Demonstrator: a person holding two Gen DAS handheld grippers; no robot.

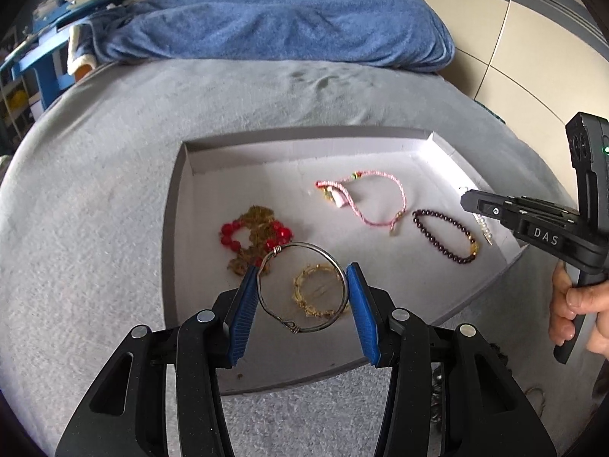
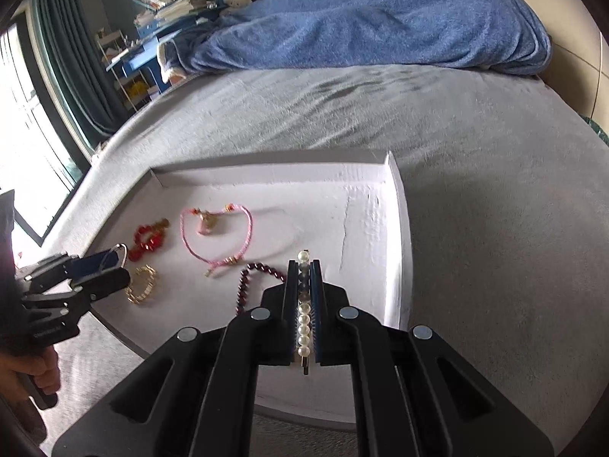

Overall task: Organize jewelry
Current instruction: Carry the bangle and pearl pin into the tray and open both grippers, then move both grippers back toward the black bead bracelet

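Note:
My left gripper (image 1: 302, 278) is shut on a thin silver wire bangle (image 1: 323, 247), held flat between the blue pads above the near left of the white tray (image 1: 304, 148). In the tray lie a gold chain bracelet (image 1: 318, 295), a red bead and gold piece (image 1: 253, 234), a pink cord bracelet (image 1: 365, 200) and a dark garnet bead bracelet (image 1: 445, 234). My right gripper (image 2: 304, 266) is shut on a pearl hair clip (image 2: 303, 320) above the tray's near right side (image 2: 397, 228). The right gripper also shows in the left wrist view (image 1: 466, 202).
The tray sits on a grey bed cover (image 1: 114, 190). A blue blanket (image 1: 285, 19) lies at the far end. A blue shelf with books (image 2: 171, 0) and a window with curtains (image 2: 57, 57) stand on the left. A wall (image 1: 533, 38) is on the right.

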